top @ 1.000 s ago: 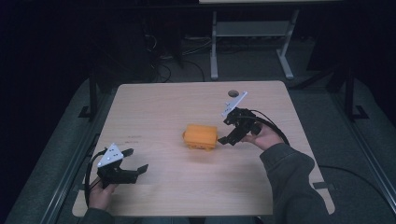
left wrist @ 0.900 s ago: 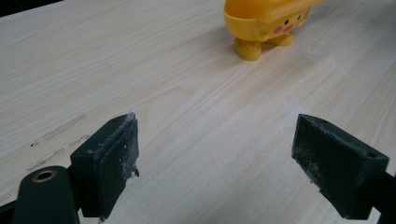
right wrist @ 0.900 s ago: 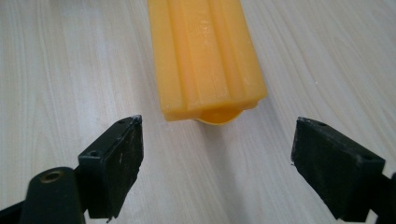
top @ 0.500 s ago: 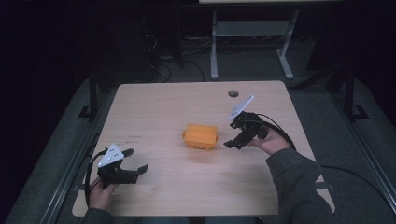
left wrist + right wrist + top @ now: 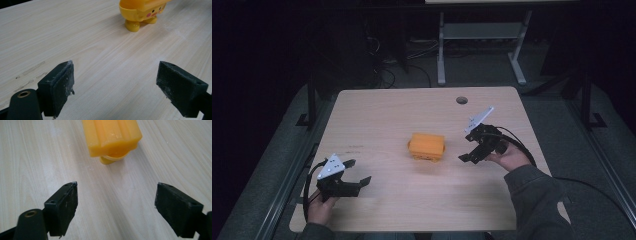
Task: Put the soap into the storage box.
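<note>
High view: the wooden table (image 5: 392,115) fills the middle, with a small round hole (image 5: 461,100) near its far edge at 1 o'clock from centre. A yellow toy box (image 5: 427,146) stands at the table's centre on short feet, untouched. The right gripper (image 5: 473,150) sits just at its 3 o'clock, jaws spread wide, holding nothing. The left gripper (image 5: 357,172) lies at 7 o'clock, well apart from the toy, jaws also spread and empty
</note>
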`<state>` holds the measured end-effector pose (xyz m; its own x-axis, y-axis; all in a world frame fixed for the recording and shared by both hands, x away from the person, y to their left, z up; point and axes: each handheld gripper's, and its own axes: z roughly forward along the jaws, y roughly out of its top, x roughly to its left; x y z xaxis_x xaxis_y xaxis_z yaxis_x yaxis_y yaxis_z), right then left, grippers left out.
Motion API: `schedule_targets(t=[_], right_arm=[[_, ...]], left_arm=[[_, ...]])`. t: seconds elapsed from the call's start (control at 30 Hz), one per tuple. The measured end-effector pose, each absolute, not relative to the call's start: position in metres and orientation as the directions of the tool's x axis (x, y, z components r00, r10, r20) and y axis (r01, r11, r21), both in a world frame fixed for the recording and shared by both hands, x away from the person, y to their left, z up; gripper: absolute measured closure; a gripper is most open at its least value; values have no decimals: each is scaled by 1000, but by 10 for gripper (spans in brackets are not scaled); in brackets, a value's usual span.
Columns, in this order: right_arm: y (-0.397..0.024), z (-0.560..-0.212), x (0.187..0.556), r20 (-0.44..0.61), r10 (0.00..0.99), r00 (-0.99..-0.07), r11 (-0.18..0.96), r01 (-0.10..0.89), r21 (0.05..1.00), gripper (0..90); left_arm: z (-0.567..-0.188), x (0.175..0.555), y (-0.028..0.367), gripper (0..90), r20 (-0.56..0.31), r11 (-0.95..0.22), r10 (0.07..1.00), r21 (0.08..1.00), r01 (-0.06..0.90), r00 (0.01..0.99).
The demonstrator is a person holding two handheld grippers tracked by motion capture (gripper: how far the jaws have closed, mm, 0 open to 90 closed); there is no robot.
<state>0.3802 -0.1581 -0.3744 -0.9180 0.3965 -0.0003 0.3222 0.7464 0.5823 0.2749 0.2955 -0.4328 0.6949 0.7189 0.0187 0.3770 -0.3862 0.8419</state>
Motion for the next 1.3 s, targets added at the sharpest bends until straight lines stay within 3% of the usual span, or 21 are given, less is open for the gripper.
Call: schedule_targets(t=[1.3], right_arm=[[-216,-412,330,68,508,-858,663,441,605,188]], left_arm=[[-435,274,293,141,16,-378,723,845,377,691]])
